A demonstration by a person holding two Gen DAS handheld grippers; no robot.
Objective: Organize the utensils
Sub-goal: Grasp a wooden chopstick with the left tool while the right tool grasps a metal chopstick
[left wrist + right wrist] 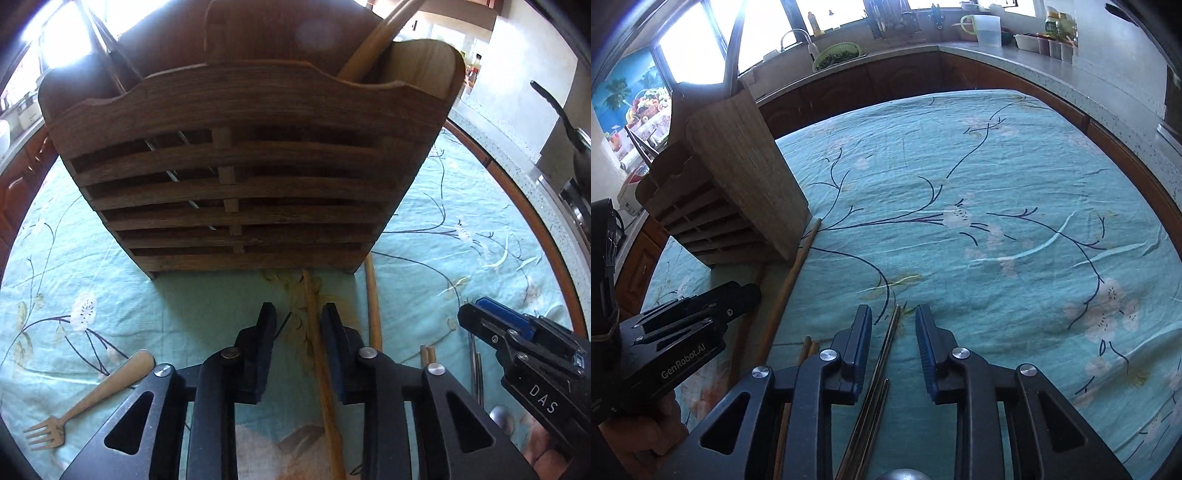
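A slatted wooden utensil holder (236, 155) stands on the teal floral tablecloth (74, 258), with a wooden handle and some metal pieces inside it. My left gripper (299, 314) is low over the cloth in front of the holder. A long wooden stick (314, 332) lies between its fingers, close to the right one, with a gap on the left. My right gripper (894, 317) straddles a pair of dark metal chopsticks (886, 343) lying on the cloth, with clear gaps on both sides. Each gripper shows in the other's view: the right gripper (469, 314), the left gripper (746, 295).
A wooden fork (92, 398) lies at the near left. A second wooden stick (373, 302) and a wooden chopstick pair (809, 349) lie between the grippers. A metal spoon bowl (905, 474) peeks in below. A kitchen counter (1034, 62) and a pan (554, 110) border the table.
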